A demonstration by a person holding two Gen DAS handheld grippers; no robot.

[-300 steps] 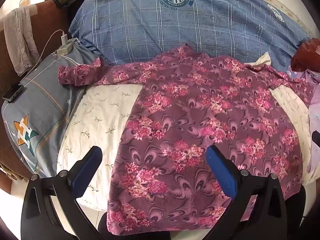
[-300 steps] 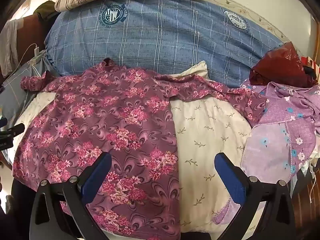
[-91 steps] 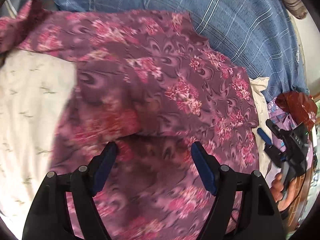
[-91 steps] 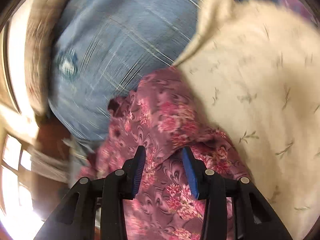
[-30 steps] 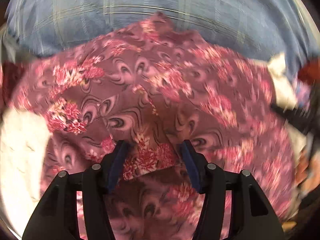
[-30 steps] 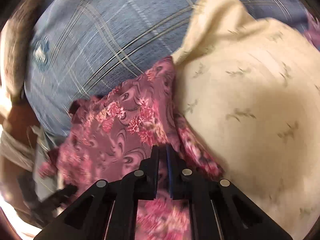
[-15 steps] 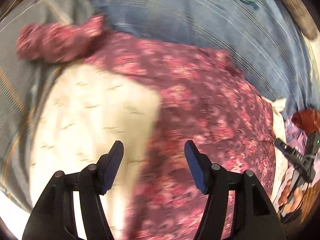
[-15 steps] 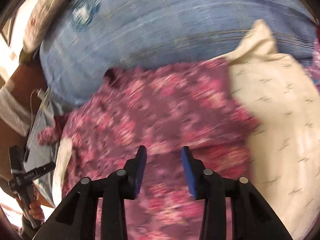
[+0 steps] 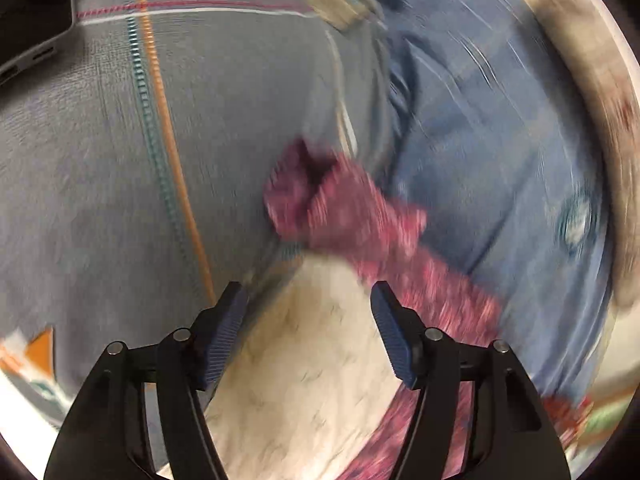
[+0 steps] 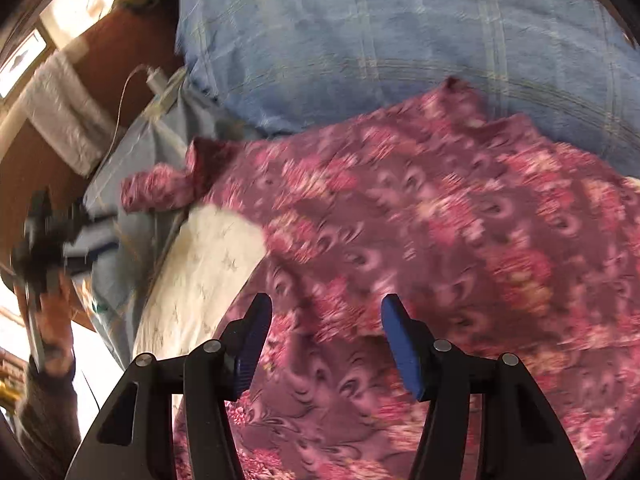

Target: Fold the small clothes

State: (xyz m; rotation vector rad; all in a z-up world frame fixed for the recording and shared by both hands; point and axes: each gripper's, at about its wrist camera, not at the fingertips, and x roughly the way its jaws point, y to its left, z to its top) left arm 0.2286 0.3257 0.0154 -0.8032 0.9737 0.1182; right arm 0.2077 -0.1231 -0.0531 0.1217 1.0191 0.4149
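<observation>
A maroon shirt with pink flowers [image 10: 440, 240] lies spread on the cream bed sheet [image 10: 208, 264]. Its right side looks folded in over the body. Its left sleeve [image 9: 344, 208] stretches out onto a grey pillow [image 9: 120, 140], cuff bunched. My left gripper [image 9: 308, 304] is open and empty, just short of that sleeve. It also shows far left in the right wrist view [image 10: 44, 240], blurred. My right gripper [image 10: 326, 312] is open and empty over the shirt's body.
A big blue checked pillow [image 10: 380, 40] lies behind the shirt. A charger and white cable [image 10: 156, 80] sit at the grey pillow's far corner. A brown headboard with a grey cloth [image 10: 64, 120] is at left. A phone [image 9: 24, 64] lies at the pillow's edge.
Both grippers have let go of the shirt and opened. My left gripper swung left toward the outstretched sleeve. My right gripper drew back over the shirt's body.
</observation>
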